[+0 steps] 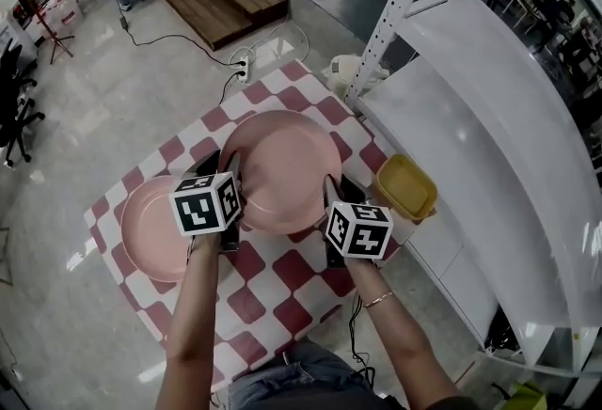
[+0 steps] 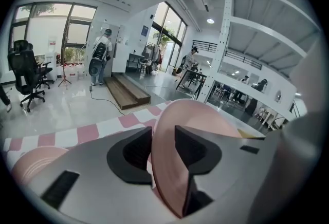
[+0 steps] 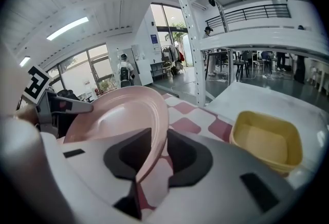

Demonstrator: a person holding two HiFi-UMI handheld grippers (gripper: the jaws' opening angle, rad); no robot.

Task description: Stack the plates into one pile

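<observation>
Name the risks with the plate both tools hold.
The left tool and right tool each pinch only the thin rim of the held plate; a slip on either side could drop it.
Carried unevenly, it may land off-centre on the second plate.
The yellow container sits near the right tool and might get bumped.

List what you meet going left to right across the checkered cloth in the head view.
The flat pink plate → left tool → held pink plate, gripped at its rim by both tools → right tool → yellow container.
</observation>
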